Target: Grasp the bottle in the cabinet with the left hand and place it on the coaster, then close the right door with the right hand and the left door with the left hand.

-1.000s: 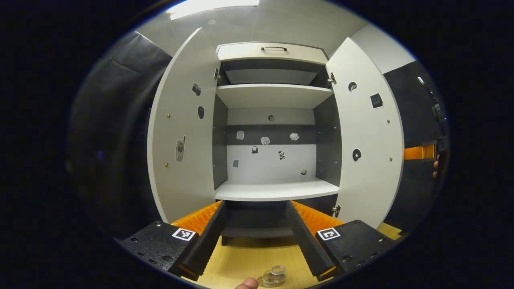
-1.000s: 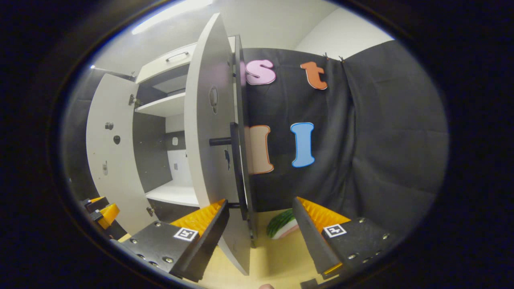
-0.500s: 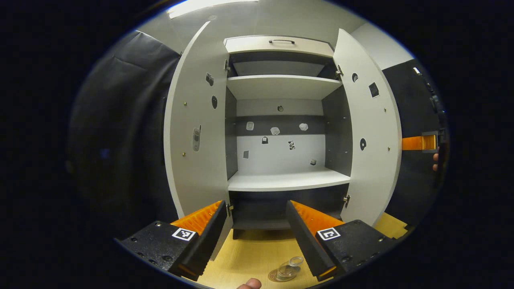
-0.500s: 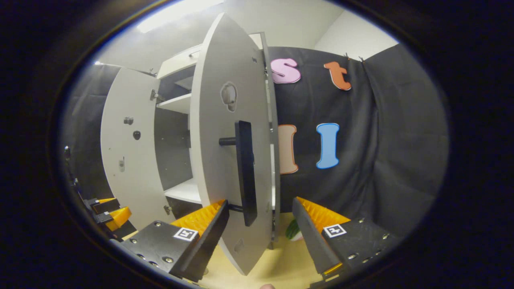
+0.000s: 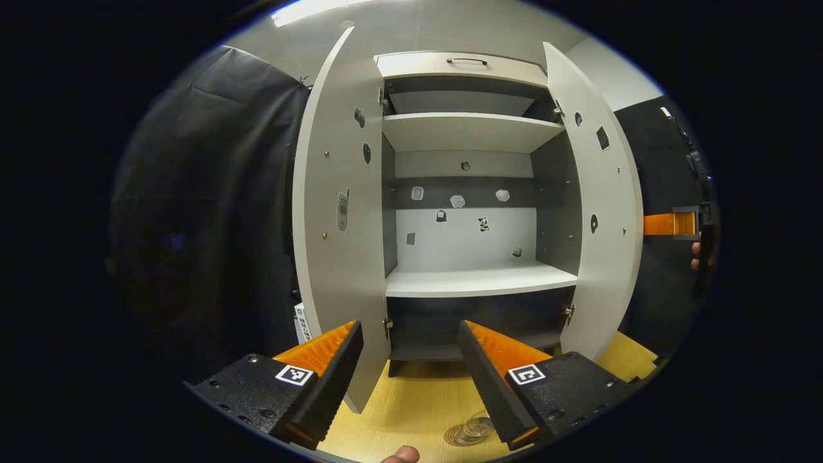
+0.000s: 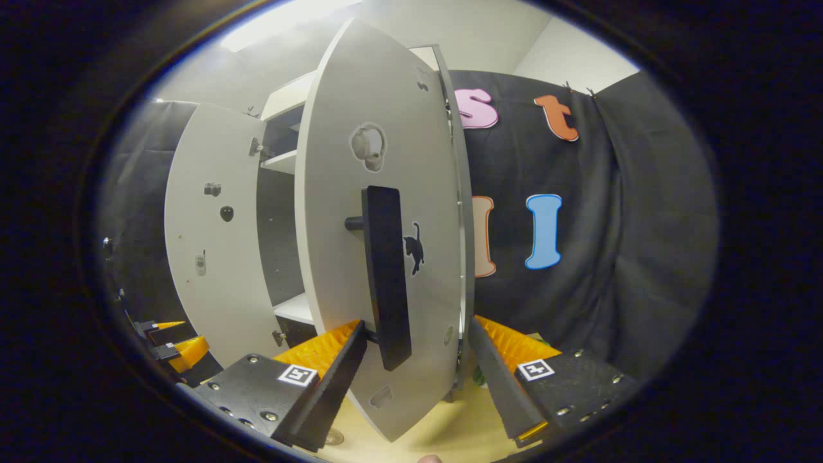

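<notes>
Booth tabletop (image 5: 411, 405): bottle (image 5: 477, 427) on coaster (image 5: 458, 438), both doors ajar, both jaws open, empty.

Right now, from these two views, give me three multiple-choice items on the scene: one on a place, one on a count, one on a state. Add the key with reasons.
1. Where is the bottle?
A. on the lower shelf
B. on the coaster, on the table
C. between the left gripper's fingers

2. How many cabinet doors stand open?
A. none
B. one
C. two

3. What state is the right gripper in?
A. open, the right door's edge between its fingers
B. shut on the handle
C. shut on the bottle

Key: 1 B, the bottle stands on the coaster on the table, in front of the cabinet. 2 C, the left door and the right door both stand out from the cabinet. 3 A, its fingers are spread with the door's edge between them, and the handle is untouched.
</notes>
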A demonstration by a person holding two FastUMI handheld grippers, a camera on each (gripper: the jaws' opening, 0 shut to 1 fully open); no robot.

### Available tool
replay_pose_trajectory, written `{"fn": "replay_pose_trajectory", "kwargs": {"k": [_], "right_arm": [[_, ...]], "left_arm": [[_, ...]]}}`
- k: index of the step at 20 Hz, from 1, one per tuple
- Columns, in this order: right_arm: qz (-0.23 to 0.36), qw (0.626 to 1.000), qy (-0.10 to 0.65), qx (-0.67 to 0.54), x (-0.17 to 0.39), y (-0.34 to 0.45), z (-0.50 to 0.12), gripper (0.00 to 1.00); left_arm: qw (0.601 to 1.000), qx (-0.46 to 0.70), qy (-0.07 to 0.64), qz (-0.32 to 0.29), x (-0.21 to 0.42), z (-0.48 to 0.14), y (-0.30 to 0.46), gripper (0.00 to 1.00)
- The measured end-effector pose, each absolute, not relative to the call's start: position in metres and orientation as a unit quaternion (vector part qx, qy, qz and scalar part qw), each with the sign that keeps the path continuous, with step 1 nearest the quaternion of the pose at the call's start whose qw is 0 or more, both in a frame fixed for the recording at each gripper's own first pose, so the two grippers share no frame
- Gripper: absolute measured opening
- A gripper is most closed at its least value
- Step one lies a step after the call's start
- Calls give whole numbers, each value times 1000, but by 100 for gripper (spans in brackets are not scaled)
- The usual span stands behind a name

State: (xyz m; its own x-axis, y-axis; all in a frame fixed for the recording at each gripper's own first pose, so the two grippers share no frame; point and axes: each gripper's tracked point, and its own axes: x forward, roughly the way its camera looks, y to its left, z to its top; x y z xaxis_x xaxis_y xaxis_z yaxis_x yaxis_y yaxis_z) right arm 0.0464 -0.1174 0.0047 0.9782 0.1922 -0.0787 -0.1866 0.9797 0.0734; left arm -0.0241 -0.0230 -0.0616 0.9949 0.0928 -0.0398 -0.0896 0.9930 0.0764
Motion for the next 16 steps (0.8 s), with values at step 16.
{"fn": "replay_pose_trajectory", "kwargs": {"k": [16], "right_arm": [[93, 995, 24, 6, 128, -8, 0, 100]], "left_arm": [[996, 21, 8, 89, -34, -37, 46, 94]]}}
